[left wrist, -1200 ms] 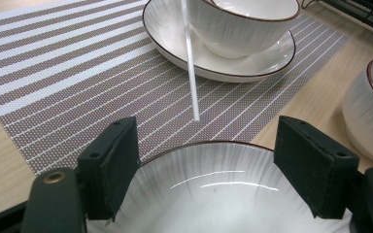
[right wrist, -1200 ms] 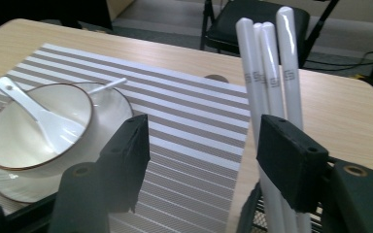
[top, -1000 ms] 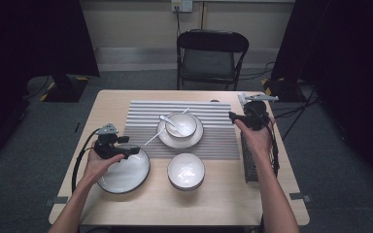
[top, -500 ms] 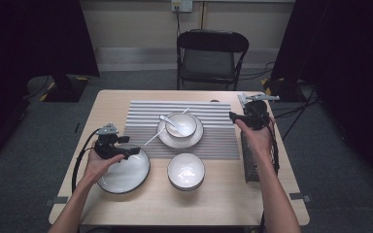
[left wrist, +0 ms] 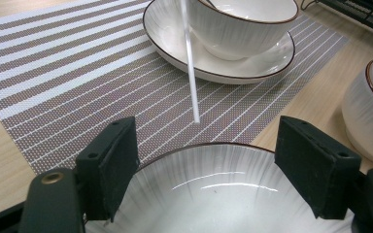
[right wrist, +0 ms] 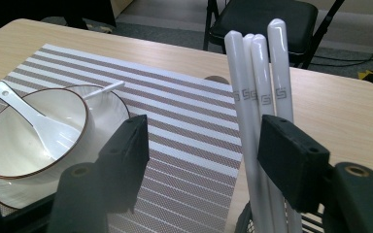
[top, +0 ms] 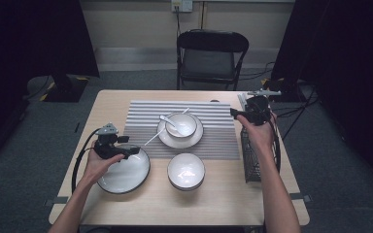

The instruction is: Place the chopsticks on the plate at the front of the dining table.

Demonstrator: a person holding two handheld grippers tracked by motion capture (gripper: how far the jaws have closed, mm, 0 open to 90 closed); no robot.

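Chopsticks (right wrist: 262,121) stand between your right gripper's (right wrist: 201,160) just-opening fingers, ungripped; they could topple. Left gripper's (left wrist: 209,170) fingers gape wide over the plate (left wrist: 213,194).

Small grey key-pattern marks, like squared "S" shapes, on my white chopsticks (right wrist: 260,97). No words there. Nothing else I can read.

A staged recording room, not a home: dark curtains (top: 39,43) flank a lone wooden table (top: 126,102), a black folding chair (top: 211,56) stands at its far side, and cables (top: 296,109) trail over grey carpet (top: 24,165).
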